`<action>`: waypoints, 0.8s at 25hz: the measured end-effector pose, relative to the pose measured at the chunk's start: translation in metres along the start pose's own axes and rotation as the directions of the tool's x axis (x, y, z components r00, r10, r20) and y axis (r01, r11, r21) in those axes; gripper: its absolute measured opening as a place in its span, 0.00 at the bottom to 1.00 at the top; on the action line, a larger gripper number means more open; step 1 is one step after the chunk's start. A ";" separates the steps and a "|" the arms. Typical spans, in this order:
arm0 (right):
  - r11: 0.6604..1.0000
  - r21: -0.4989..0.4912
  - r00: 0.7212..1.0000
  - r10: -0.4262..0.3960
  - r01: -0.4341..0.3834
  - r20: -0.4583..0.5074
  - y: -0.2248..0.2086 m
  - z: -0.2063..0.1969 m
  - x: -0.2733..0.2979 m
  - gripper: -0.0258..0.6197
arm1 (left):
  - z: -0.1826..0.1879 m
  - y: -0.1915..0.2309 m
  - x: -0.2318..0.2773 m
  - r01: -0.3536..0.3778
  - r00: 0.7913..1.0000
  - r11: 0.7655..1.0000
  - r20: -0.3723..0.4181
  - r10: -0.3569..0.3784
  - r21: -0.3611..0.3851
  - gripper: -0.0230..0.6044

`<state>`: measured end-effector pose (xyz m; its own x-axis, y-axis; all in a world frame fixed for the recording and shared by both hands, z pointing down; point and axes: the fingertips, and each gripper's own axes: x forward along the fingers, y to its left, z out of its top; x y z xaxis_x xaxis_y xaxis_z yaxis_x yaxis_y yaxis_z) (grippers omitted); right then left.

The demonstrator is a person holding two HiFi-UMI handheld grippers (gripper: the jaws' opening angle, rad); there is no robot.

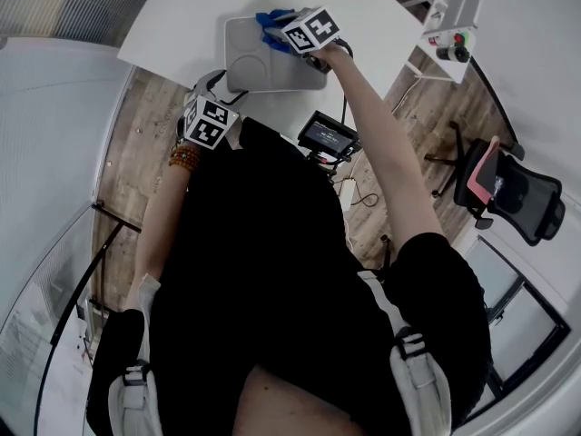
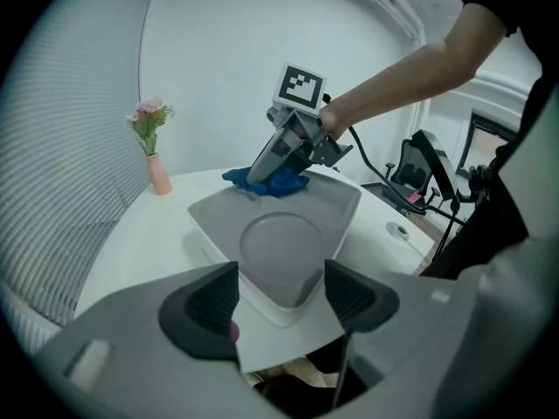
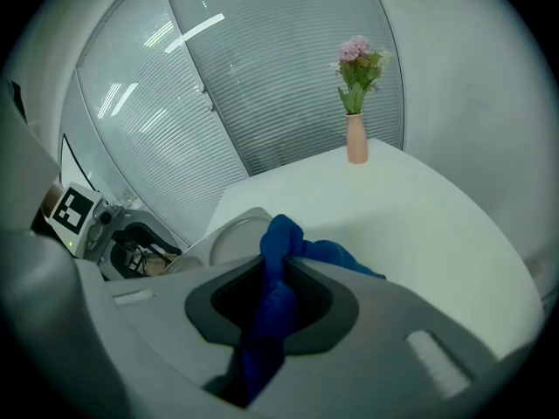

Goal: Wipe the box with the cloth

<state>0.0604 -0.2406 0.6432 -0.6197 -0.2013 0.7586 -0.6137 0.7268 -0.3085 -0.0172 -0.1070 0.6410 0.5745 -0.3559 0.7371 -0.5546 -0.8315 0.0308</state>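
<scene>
Far L in the left gripper view: window blinds (image 2: 61,190), then a pink vase w/ flowers (image 2: 157,171) upright on the white counter (image 2: 140,251), well apart from the box (image 2: 279,243). L tongs (image 2: 281,293) sit low at the counter's near edge, angled down, jaws apart w/ nothing btwn the pads. The box's near corner shows in the gap but lies beyond the tips, not touched. Box = shallow grey tray shape w/ a round recess in its floor, flat on the counter, mid-view. At its far corner sits the blue cloth (image 2: 275,182), bunched up on the rim. R tongs (image 2: 258,178) come in from the R on an outstretched bare arm, tilted steeply down, tips in the cloth. Right gripper view: jaws closed on the cloth, a fold pinched btwn the pads, the rest bulging out ahead of the tips and a tail hanging back under the tongs. The box rim shows just L of the cloth there, vase upright farther off. Head view, further R: a small screen (image 1: 329,136) below the counter edge, a white unit w/ red + green buttons (image 1: 451,36), and an office chair (image 1: 508,189) on the wood floor (image 1: 408,134)
</scene>
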 end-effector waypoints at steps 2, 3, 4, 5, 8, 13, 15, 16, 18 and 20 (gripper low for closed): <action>1.000 0.014 1.000 0.010 -0.010 0.006 0.002 -0.001 -0.001 0.16 | 0.001 -0.001 0.001 0.002 1.000 1.000 0.002 -0.002 -0.004 0.54; 1.000 0.018 1.000 0.016 -0.016 0.011 0.004 -0.001 -0.001 0.16 | 0.001 0.000 0.001 0.003 1.000 1.000 0.001 -0.003 -0.005 0.54; 0.999 0.022 1.000 0.024 -0.025 0.019 0.007 -0.002 -0.001 0.16 | 0.000 0.000 0.001 0.004 1.000 1.000 0.000 -0.004 -0.006 0.54; 0.999 0.025 0.999 0.037 -0.038 0.027 0.011 -0.002 -0.001 0.16 | 0.000 0.001 0.000 0.004 1.000 1.000 -0.002 -0.004 -0.006 0.54; 0.995 0.014 0.994 0.095 -0.096 0.047 0.031 -0.007 -0.001 0.15 | 0.000 0.000 0.000 0.001 1.000 1.000 -0.005 -0.001 -0.010 0.54; 0.986 -0.094 0.990 0.140 -0.137 0.024 0.065 -0.018 0.004 0.15 | -0.001 -0.002 0.001 -0.023 1.000 0.999 -0.003 0.023 -0.025 0.54; 0.980 -0.111 0.986 0.166 -0.163 0.017 0.071 -0.022 0.004 0.15 | -0.001 -0.002 0.001 -0.019 1.000 1.000 -0.004 0.019 -0.020 0.54; 0.977 -0.116 0.983 0.181 -0.178 0.011 0.075 -0.025 0.004 0.15 | -0.001 -0.002 0.002 -0.016 1.000 1.000 -0.005 0.016 -0.015 0.54; 0.969 -0.126 0.977 0.212 -0.211 -0.007 0.083 -0.032 0.002 0.15 | -0.001 -0.002 0.002 -0.010 1.000 1.000 -0.006 0.010 -0.008 0.54; 0.959 -0.137 0.969 0.245 -0.246 -0.030 0.092 -0.040 0.001 0.15 | -0.001 -0.003 0.003 -0.008 1.000 1.000 -0.002 0.008 -0.011 0.54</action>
<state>0.0232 -0.1476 0.6384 -0.7358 0.0027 0.6772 -0.3689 0.8370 -0.4042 -0.0145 -0.1053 0.6434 0.5685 -0.3619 0.7388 -0.5659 -0.8239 0.0318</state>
